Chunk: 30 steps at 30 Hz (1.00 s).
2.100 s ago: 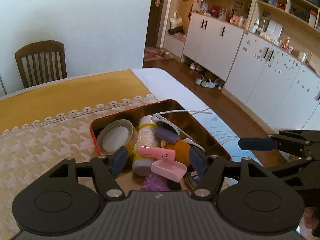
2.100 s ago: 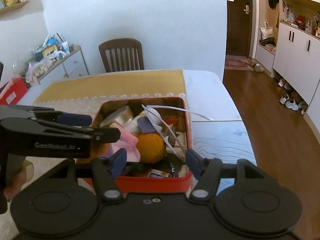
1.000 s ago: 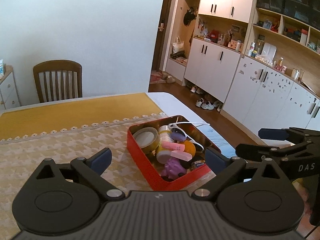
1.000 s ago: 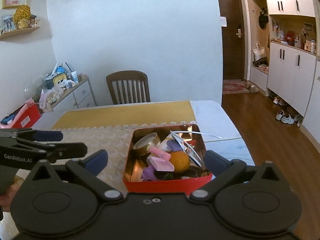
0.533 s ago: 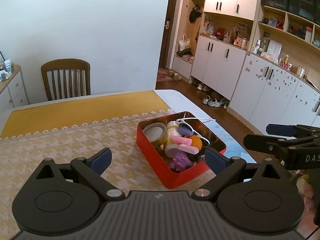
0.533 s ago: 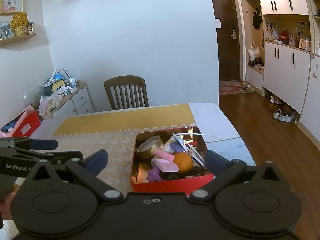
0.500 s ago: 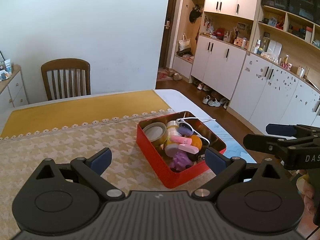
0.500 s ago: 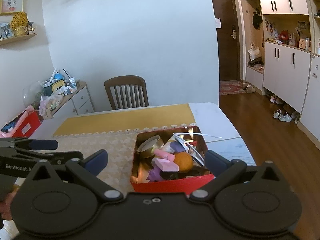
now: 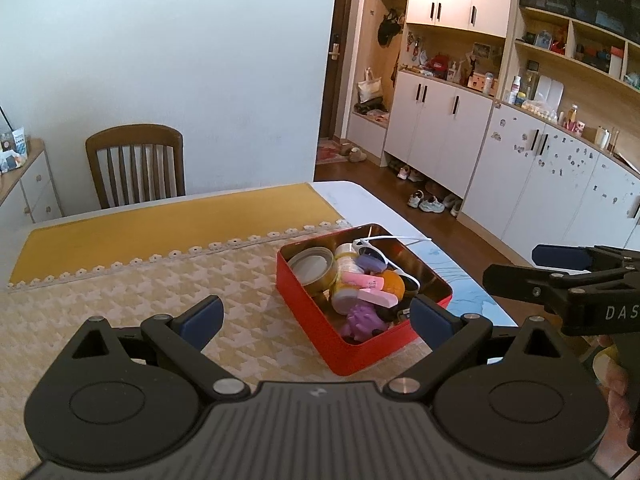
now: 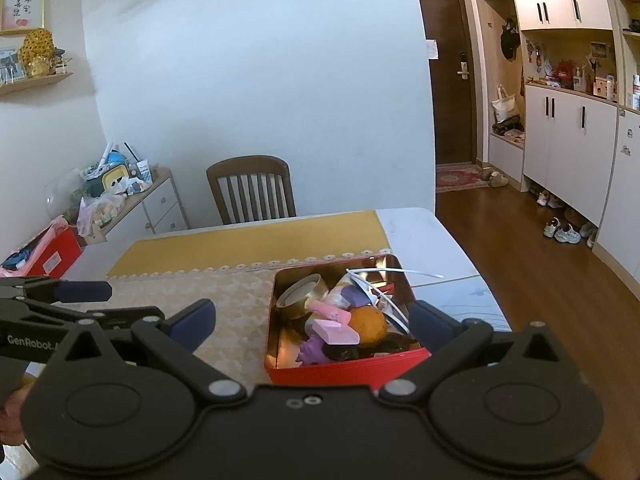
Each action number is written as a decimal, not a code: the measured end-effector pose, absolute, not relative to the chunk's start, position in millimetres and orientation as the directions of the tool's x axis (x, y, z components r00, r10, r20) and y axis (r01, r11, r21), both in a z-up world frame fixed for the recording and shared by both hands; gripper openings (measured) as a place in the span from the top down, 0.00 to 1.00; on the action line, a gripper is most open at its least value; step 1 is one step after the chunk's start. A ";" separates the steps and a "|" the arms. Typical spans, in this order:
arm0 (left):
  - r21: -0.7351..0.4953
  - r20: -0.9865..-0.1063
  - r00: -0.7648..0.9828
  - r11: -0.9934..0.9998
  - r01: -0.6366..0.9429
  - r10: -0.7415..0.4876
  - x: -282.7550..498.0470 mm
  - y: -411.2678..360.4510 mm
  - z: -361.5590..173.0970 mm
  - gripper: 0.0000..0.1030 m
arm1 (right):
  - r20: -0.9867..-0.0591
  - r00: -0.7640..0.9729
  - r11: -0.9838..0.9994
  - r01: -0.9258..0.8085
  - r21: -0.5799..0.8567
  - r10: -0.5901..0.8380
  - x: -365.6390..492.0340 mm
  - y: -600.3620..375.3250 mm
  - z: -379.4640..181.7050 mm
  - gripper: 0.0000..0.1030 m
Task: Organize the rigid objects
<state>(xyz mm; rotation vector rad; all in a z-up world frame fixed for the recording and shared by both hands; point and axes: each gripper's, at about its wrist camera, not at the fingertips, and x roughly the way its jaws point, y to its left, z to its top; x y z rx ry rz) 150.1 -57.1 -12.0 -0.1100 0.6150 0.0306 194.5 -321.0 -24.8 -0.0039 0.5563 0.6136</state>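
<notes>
The red tin [image 9: 362, 346] sits in the lower middle of the left wrist view, on the patterned cloth [image 9: 120, 292] near the table's right edge; against the picture from two seconds ago, when it filled the frame right under the fingers, it now lies well ahead of both grippers, and the fingers that were close together then are spread wide. Since half a second ago little has changed.

Inside the tin, one roll of tape [image 9: 311, 266], one orange ball [image 9: 394, 283], one purple knobbly toy [image 9: 362, 319], one pair of white sunglasses [image 9: 376, 252], two pink pieces [image 9: 362, 280] lying across a white bottle [image 9: 345, 258], and perhaps a small dark item at the near corner, too crowded to tell.

The left gripper [image 9: 316, 316] stands wide open, holding nothing and touching nothing. The right gripper [image 10: 310, 320] is likewise fully spread and empty, with the tin [image 10: 344, 368] lying between its fingertips in the picture. One wooden chair [image 10: 252, 190] stands at the table's far side.
</notes>
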 end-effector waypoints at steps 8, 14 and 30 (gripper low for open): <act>-0.097 -0.578 0.816 0.993 -0.061 -0.006 149.4 -57.1 -12.4 0.03 | -0.500 0.673 0.822 -0.547 0.159 0.545 192.4 -322.3 -25.4 0.00; -0.106 -0.578 0.816 0.992 -0.068 -0.006 148.9 -56.2 -12.8 0.03 | -0.500 0.671 0.821 -0.548 0.161 0.547 192.2 -322.0 -24.8 0.00; -0.118 -0.573 0.820 0.991 -0.067 -0.012 147.3 -57.9 -12.4 0.03 | -0.508 0.665 0.821 -0.544 0.173 0.548 191.0 -322.6 -25.4 0.00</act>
